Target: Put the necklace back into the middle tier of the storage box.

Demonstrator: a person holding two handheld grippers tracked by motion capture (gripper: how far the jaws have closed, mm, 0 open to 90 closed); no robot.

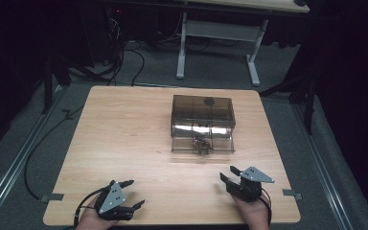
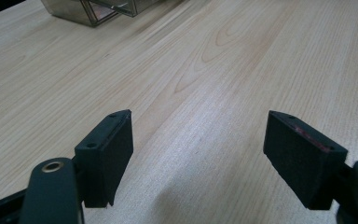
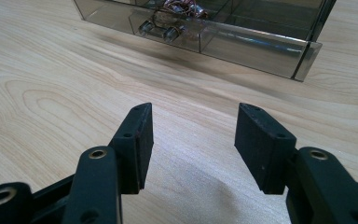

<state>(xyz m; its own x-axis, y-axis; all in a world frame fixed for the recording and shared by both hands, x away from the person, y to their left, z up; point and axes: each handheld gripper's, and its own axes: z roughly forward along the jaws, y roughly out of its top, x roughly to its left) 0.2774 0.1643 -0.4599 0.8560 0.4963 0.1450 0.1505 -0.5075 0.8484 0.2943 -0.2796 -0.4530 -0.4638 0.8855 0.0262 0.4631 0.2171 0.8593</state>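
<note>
A smoky clear plastic drawer box [image 1: 202, 122] stands right of the table's middle, its drawer pulled out toward me. A small brownish tangle of metal bits [image 1: 201, 144] lies in the drawer, seen close up as the tangle [image 3: 179, 8] behind the clear handle [image 3: 162, 30]. My left gripper [image 1: 133, 194] rests open near the front left edge, nothing between its pads [image 2: 199, 156]. My right gripper [image 1: 229, 174] sits open at the front right, pointing at the drawer [image 3: 242, 39], with bare wood between its pads [image 3: 193, 140].
The light wooden table [image 1: 124, 139] has bare room to the left and in front of the box. A corner of the box [image 2: 93, 9] shows far off in the left gripper view. Beyond the table are cables, a white desk frame [image 1: 215, 33] and dark floor.
</note>
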